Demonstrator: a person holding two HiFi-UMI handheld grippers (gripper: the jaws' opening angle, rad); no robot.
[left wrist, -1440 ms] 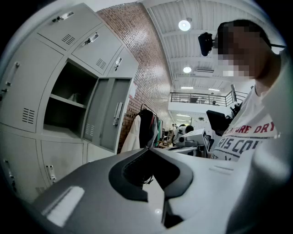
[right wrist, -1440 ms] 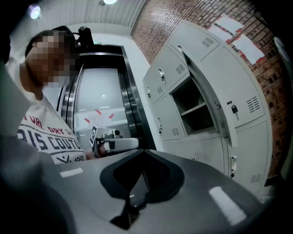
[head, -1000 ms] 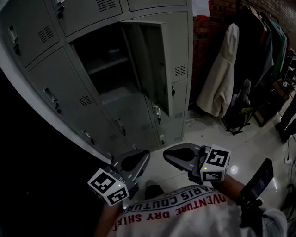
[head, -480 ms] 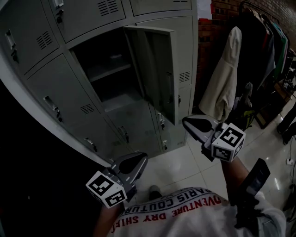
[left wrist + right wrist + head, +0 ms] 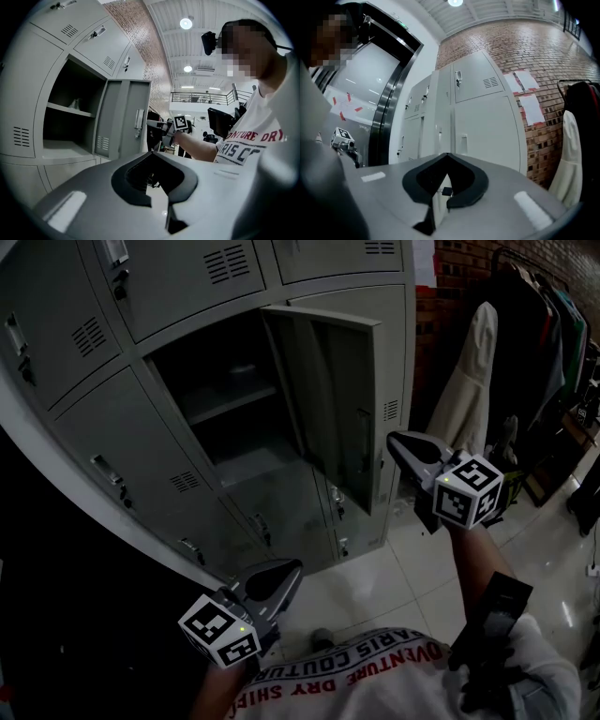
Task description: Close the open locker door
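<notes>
The grey locker door (image 5: 342, 409) stands open, swung out to the right of its dark compartment (image 5: 220, 404), which has one shelf inside. My right gripper (image 5: 394, 439) is raised just right of the door's free edge, at latch height, jaws shut and empty. I cannot tell whether it touches the door. In the right gripper view the door's outer face (image 5: 487, 136) fills the space beyond the right gripper (image 5: 447, 154). My left gripper (image 5: 289, 568) hangs low in front of the lower lockers, shut and empty. The left gripper view shows the left gripper (image 5: 150, 152), with the door (image 5: 124, 119) and the right gripper (image 5: 157, 124) beyond it.
Closed lockers (image 5: 141, 427) surround the open one, above, left and below. A pale coat (image 5: 469, 381) and dark clothes (image 5: 544, 324) hang on a rack at the right, in front of a brick wall (image 5: 436, 306). White tiled floor (image 5: 375, 577) lies below.
My right gripper has risen from waist height and moved right, up to the door's free edge. The left gripper has stayed low. The head view has shifted slightly.
</notes>
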